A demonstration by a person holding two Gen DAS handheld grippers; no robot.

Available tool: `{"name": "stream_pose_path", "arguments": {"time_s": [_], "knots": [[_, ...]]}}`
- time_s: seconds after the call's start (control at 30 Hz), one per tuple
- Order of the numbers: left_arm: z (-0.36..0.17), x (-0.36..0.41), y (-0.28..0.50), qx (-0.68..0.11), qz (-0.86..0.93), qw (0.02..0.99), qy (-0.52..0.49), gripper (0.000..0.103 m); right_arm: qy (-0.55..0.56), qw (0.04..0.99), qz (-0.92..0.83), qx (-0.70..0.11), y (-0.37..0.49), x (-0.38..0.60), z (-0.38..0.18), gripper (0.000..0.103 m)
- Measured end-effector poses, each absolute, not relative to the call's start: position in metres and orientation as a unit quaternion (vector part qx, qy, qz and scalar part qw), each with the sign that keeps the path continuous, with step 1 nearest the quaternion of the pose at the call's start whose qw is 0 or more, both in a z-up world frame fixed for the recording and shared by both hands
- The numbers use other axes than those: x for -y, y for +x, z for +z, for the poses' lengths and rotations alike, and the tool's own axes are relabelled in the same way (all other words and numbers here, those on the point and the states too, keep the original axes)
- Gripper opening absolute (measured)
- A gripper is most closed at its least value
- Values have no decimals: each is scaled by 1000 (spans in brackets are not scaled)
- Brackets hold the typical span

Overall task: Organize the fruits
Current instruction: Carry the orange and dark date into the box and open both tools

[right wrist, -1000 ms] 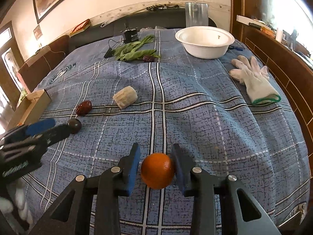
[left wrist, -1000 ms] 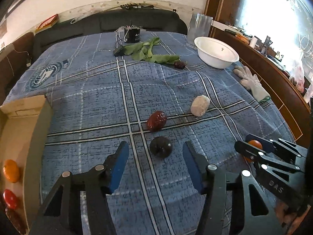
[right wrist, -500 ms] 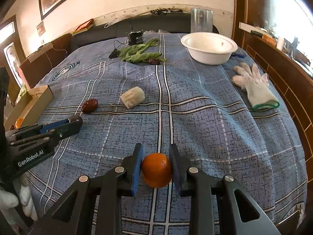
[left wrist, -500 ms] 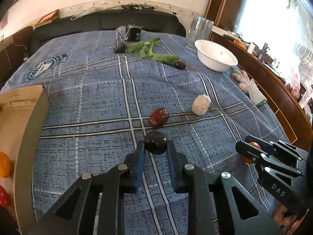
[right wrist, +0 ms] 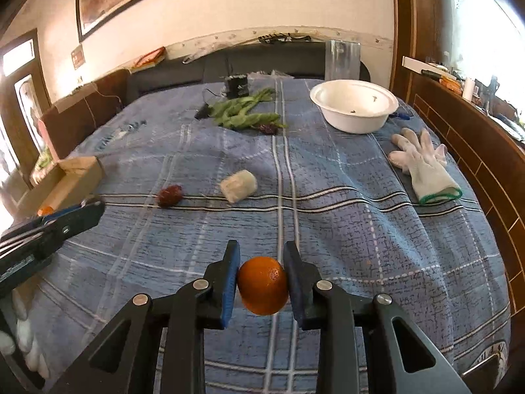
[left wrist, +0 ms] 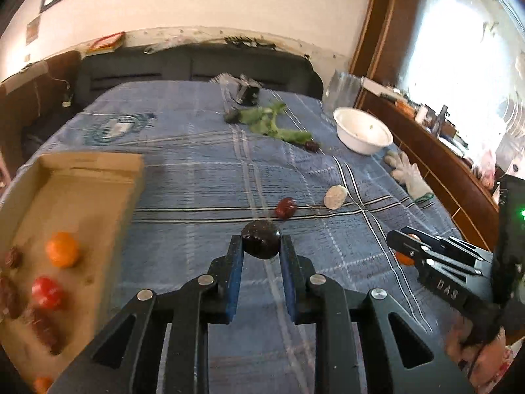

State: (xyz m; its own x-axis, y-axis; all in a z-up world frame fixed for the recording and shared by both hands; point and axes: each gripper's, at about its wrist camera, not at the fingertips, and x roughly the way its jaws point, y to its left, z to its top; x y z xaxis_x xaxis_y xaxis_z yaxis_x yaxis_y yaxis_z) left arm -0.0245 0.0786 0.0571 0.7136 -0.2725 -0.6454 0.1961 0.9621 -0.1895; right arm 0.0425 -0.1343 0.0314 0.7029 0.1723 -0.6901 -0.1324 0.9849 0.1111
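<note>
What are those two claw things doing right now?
Left gripper: closed on a dark round fruit.
Right gripper: closed on an orange.

Each view looks forward and downward along its own gripper's fingers, close over the blue plaid bedspread [right wrist: 344,216], toward the headboard wall; both share the white bowl [left wrist: 362,131], leafy greens [right wrist: 244,115], white glove [right wrist: 423,167] and cardboard box [left wrist: 75,203].
</note>
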Motion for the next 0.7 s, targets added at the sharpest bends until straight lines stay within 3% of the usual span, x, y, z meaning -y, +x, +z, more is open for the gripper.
{"name": "stream_pose_path", "arguments": {"time_s": [0.5, 0.7], "knots": [[87, -229, -107, -314, 36, 942, -112, 22, 168, 853, 297, -396, 20, 57, 67, 30], [72, -269, -114, -328, 79, 932, -132, 22, 133, 848, 325, -396, 15, -1, 77, 31]]}}
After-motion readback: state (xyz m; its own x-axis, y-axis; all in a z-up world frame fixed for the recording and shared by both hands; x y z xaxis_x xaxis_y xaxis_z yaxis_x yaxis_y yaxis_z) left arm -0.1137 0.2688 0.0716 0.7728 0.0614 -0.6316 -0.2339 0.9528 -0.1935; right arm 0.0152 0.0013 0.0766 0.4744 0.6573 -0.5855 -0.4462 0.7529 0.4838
